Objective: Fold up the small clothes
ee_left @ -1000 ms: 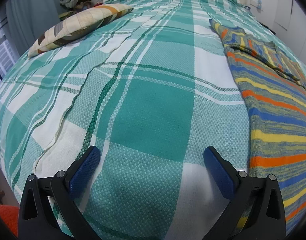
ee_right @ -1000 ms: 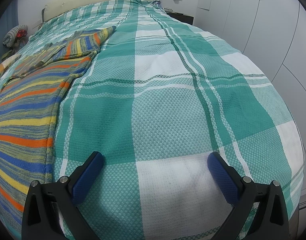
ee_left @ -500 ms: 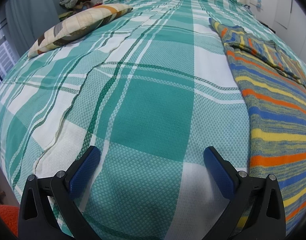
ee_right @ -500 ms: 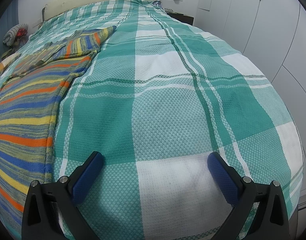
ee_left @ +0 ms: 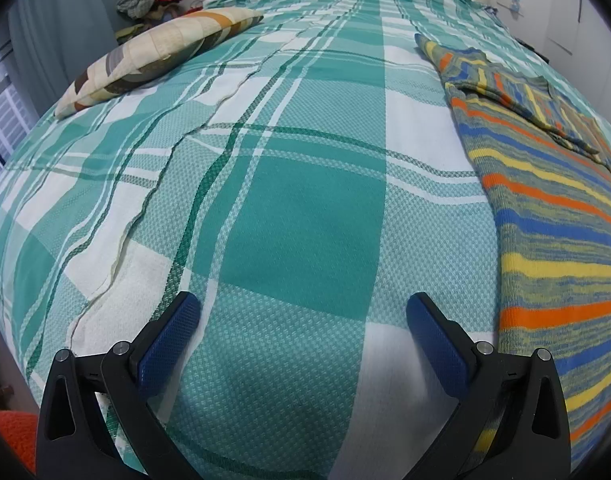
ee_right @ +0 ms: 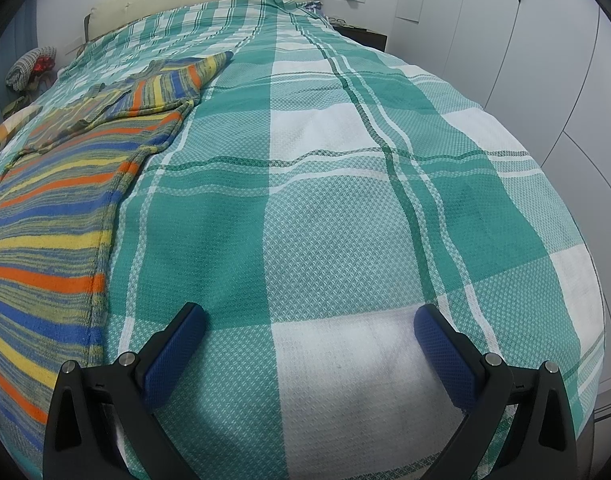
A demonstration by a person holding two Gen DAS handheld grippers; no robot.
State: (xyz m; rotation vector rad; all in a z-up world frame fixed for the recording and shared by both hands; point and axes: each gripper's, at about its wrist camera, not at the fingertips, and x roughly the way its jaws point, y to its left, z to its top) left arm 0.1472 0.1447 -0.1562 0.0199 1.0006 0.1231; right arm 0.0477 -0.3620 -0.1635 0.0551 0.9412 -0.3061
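A striped knit sweater [ee_left: 553, 216] lies flat on the bed, on top of the green and white checked bedspread [ee_left: 297, 208]. It has orange, blue and yellow stripes. One sleeve looks folded across the top part of it.

The left gripper [ee_left: 303, 320] hangs over the bedspread, just to the left of the sweater. Its two blue fingers are spread wide and hold nothing. The right gripper [ee_right: 309, 330] hangs over the bedspread, just to the right of the sweater [ee_right: 53, 216]. Its fingers are spread wide too, with nothing in them. So the sweater sits between the two grippers.

A patchwork pillow [ee_left: 157, 60] lies far to the left of the sweater, near the top of the bed.

The folding looks like it is just starting, or between folds. Next, I think each gripper should move in to its side of the sweater, go down low, and pinch an edge. The knit is soft and floppy, so both sides should lift together.
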